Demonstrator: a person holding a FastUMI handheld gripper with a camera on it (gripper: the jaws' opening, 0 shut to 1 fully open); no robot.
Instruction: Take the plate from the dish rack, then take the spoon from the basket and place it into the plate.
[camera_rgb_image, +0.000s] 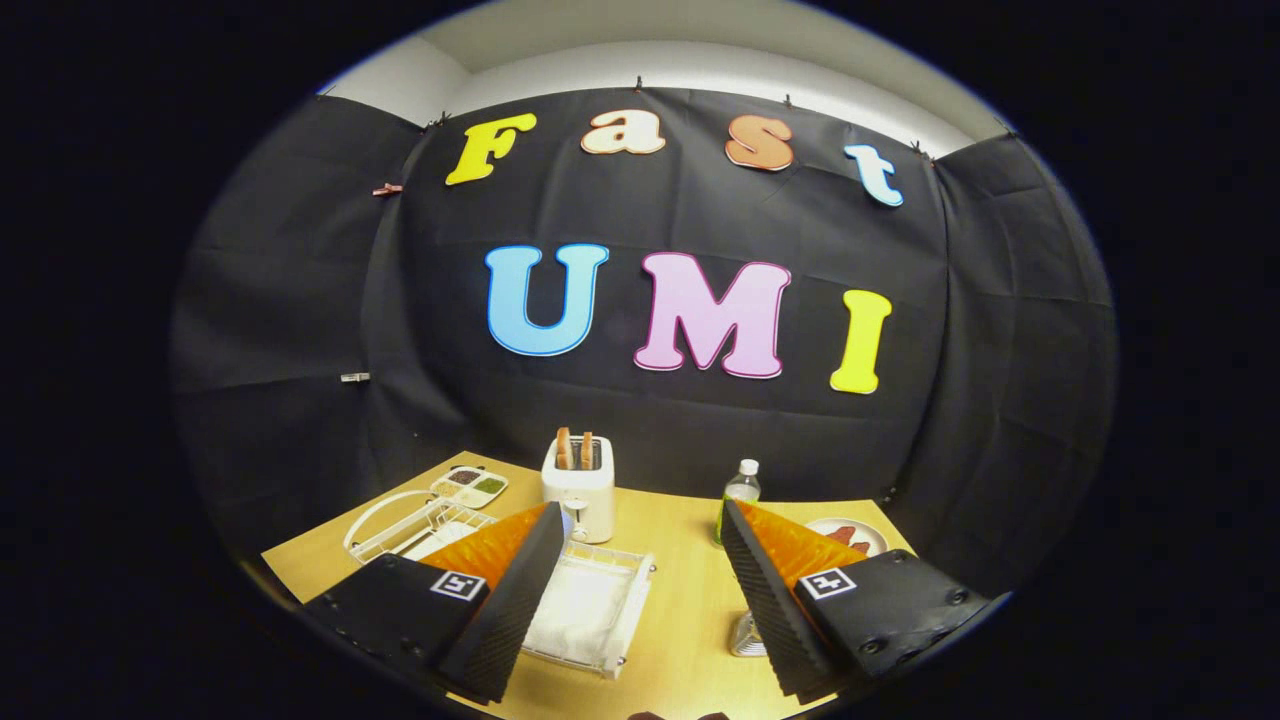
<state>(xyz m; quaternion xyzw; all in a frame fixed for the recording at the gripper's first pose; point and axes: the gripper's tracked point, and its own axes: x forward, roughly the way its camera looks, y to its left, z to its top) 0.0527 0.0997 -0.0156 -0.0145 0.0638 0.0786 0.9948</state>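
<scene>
**Two fingers spread wide over the wooden table**

Two fingers of the gripper (640, 600) are standing wide apart, gripping nothing, hovering above the wooden table (680, 610). Between them, nearer the left finger, a white wire basket (590, 610) lined with white cloth is sitting; the spoon cannot be made out. At far left a white dish rack (415, 525) is resting, its plate unclear. Behind it a divided condiment tray (470, 486) is lying. A white toaster (580, 485) is holding bread slices, a clear bottle (738, 495) is standing right of it, and a food plate (850, 535) is sitting far right.
</scene>
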